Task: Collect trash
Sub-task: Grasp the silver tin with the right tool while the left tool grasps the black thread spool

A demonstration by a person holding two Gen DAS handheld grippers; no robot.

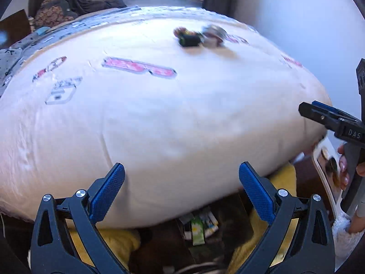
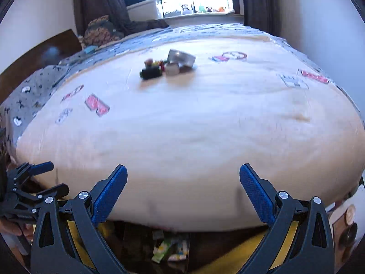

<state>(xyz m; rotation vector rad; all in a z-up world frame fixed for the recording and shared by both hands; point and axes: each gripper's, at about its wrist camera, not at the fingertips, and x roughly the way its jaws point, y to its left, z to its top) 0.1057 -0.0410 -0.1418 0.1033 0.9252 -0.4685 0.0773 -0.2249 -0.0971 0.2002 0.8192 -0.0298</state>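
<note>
A small heap of trash lies far out on the cream bed cover: a black can-like piece, a colourful wrapper and a silvery crumpled bag. The right wrist view shows the same black piece, a small white cup and the silvery bag. My left gripper is open and empty above the near bed edge. My right gripper is open and empty too, and it shows at the right of the left wrist view.
A box of trash with green and white wrappers sits on the floor below the bed edge, between yellow cloth. A grey patterned blanket lies at the left. A window and dark curtains are beyond the bed.
</note>
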